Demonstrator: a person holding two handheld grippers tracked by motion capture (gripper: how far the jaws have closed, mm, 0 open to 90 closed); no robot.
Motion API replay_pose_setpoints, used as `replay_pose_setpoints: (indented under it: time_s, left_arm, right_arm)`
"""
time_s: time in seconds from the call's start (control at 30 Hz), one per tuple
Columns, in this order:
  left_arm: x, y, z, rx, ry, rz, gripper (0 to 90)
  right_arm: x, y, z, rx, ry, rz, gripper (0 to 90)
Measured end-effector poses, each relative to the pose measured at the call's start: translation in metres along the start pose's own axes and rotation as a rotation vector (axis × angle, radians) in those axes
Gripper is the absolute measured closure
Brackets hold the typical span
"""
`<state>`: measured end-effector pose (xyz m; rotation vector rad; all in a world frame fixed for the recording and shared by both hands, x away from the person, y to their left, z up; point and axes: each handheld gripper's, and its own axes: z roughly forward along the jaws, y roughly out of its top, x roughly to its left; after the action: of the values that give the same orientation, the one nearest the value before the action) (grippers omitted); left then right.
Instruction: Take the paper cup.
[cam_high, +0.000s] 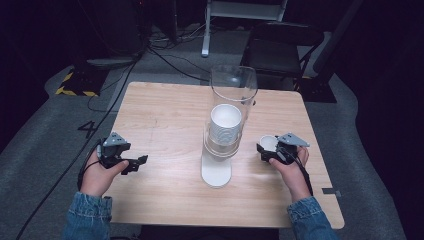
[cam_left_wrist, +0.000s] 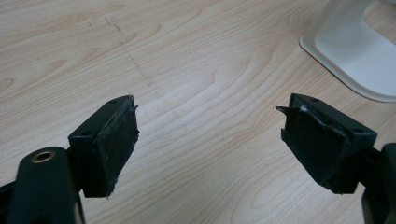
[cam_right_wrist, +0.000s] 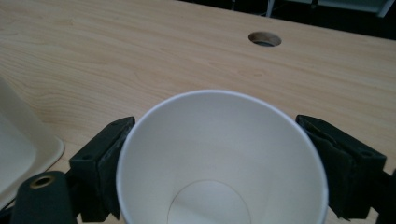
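L gripper (cam_high: 141, 161) sat over the near-left part of the wooden table (cam_high: 165, 110), held in the person's left hand (cam_high: 97, 176). In the left gripper view its jaws stood wide apart w/ bare tabletop between them and nothing gripped; the pads (cam_left_wrist: 114, 140) looked worn and ragged at the edges. Beyond the right-hand pad, up and to the side, was a corner of the white base (cam_left_wrist: 357, 51) of the cup dispenser (cam_high: 227, 115).

R gripper (cam_high: 263, 152) was on the far side of the dispenser, near the table's right edge, in the person's right hand (cam_high: 294, 172). A white paper cup (cam_right_wrist: 219, 158) sat between its jaws, mouth up toward the camera, empty inside w/ the round bottom visible. Both pads (cam_right_wrist: 109, 163) lay right against the cup wall, one each side, so it was prob. gripped, though actual squeeze was hard to judge. Past the fingertips in that view was a round cable hole (cam_right_wrist: 265, 38) in the table.

Mid-table, between the two grippers, the clear dispenser tube held a stack of white cups (cam_high: 225, 125) above the white base. Denim sleeves (cam_high: 86, 215) came in at the near edge. A black folding chair (cam_high: 280, 47) stood beyond the table.
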<state>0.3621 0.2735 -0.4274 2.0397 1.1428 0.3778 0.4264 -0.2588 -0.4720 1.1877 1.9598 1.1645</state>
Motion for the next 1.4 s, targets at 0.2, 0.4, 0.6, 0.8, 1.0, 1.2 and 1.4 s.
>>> replay_pose_setpoints:
  time_s: [0.2, 0.4, 0.6, 0.8, 1.0, 1.2, 1.4]
  left_arm:
    - [-0.001, 0.000, 0.000, -0.003, 0.000, -0.002, 18.2]
    - [-0.005, 0.001, -0.001, -0.003, 0.000, 0.011, 18.2]
    - [-0.009, 0.000, -0.005, -0.002, -0.004, 0.026, 18.1]
    - [-0.016, -0.002, -0.002, 0.005, -0.038, 0.035, 18.1]
    - [-0.020, -0.002, 0.000, 0.002, -0.059, 0.043, 17.7]
    - [-0.023, -0.002, 0.002, 0.006, -0.061, 0.051, 17.7]
    - [-0.031, -0.004, 0.011, 0.043, -0.076, 0.081, 17.7]
  right_arm:
    - [-0.001, 0.007, -0.009, -0.060, 0.002, -0.003, 15.8]
    - [0.003, 0.022, -0.035, -0.095, 0.061, -0.012, 15.7]
    - [0.016, 0.031, -0.059, -0.061, 0.156, -0.041, 15.7]
    - [0.037, 0.037, -0.078, -0.070, 0.278, -0.056, 15.9]
    - [0.059, 0.036, -0.089, -0.018, 0.340, -0.115, 16.0]
    - [0.075, 0.025, -0.086, 0.031, 0.382, -0.143, 16.2]
    - [0.079, 0.009, -0.078, 0.086, 0.404, -0.137, 16.5]
